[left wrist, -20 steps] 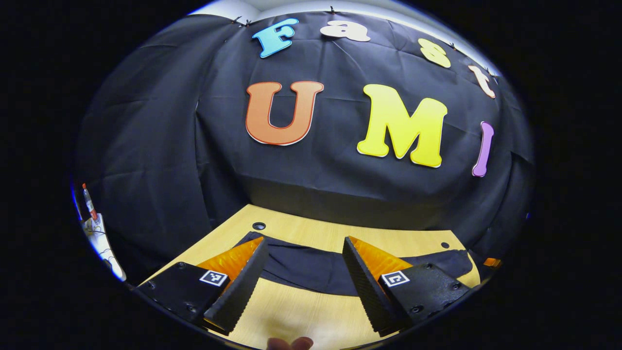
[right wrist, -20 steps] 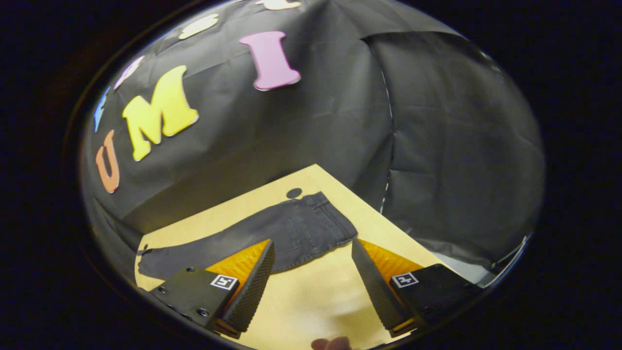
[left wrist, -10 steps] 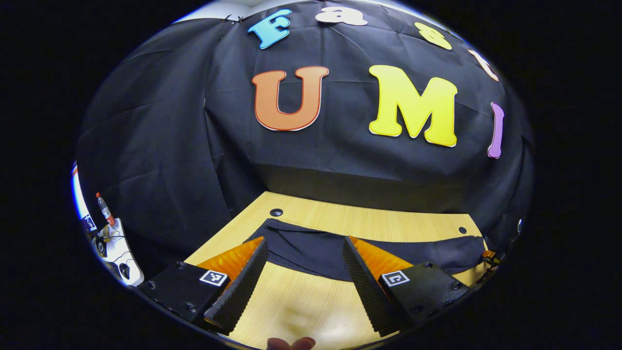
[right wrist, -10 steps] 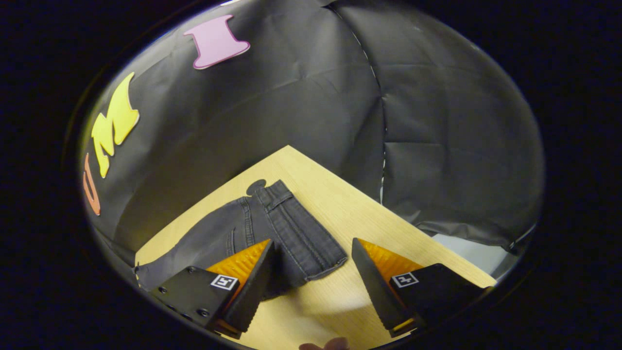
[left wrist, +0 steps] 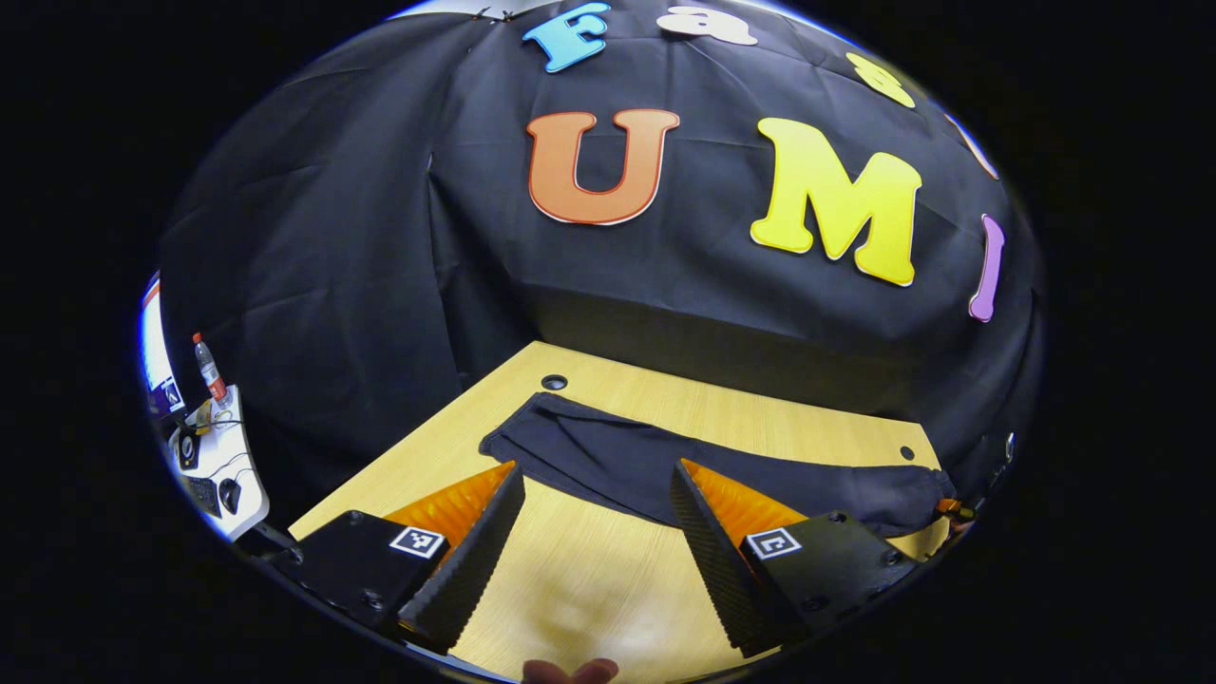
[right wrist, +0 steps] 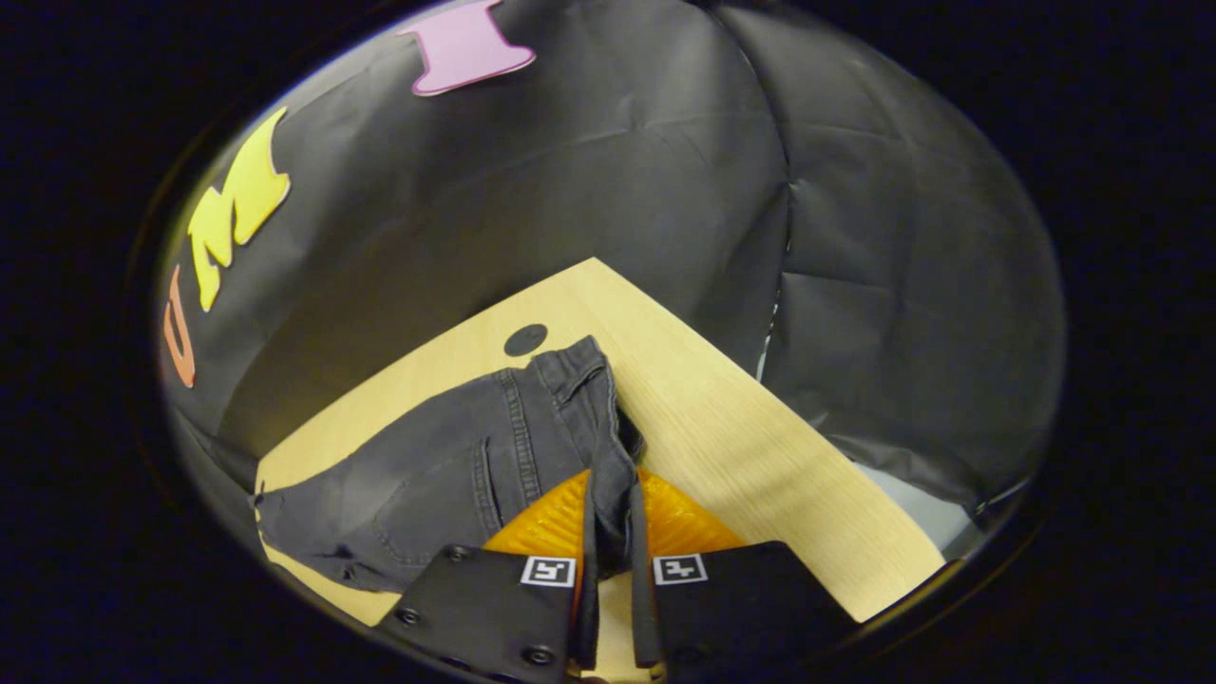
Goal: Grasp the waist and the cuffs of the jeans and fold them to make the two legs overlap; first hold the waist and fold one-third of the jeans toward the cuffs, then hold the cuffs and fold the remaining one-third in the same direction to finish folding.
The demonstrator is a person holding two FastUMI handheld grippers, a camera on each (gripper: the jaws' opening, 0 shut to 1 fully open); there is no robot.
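1. Right gripper view: the right gripper (right wrist: 609, 532) has its fingers closed together on the waist edge of the dark jeans (right wrist: 456, 475), the denim pinched between both of them.
2. From that grip the jeans bunch up and run off to the left of the fingers across the wooden table (right wrist: 722, 446).
3. Left gripper view: the left gripper (left wrist: 594, 532) hangs with its fingers spread wide and holding nothing.
4. Just beyond its fingertips a jeans leg (left wrist: 665, 465) lies flat across the table (left wrist: 570, 579).
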